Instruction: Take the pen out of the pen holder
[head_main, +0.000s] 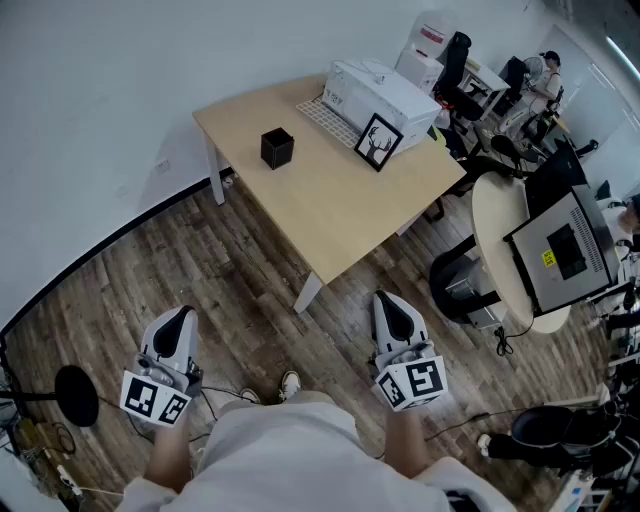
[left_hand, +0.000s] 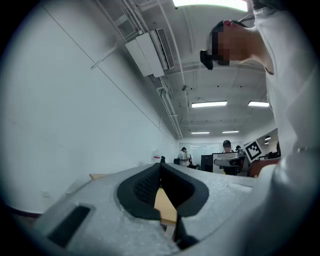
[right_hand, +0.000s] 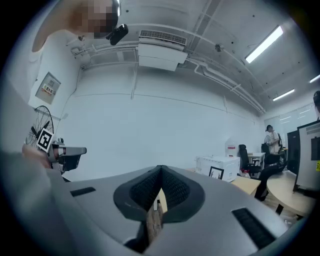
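The pen holder (head_main: 277, 147) is a small black cube standing on the light wooden table (head_main: 330, 215), towards its far left side. At this distance I cannot make out a pen in it. Both grippers are held low over the floor, well short of the table. My left gripper (head_main: 181, 316) is at the lower left, its jaws closed together with nothing between them (left_hand: 160, 165). My right gripper (head_main: 392, 303) hangs near the table's front corner, also shut and empty (right_hand: 160, 168).
A white printer (head_main: 385, 92), a keyboard (head_main: 328, 118) and a framed deer picture (head_main: 380, 141) sit on the table's far right. A round table with a monitor (head_main: 565, 250) and office chairs stand to the right. A black stand (head_main: 75, 396) is at my left.
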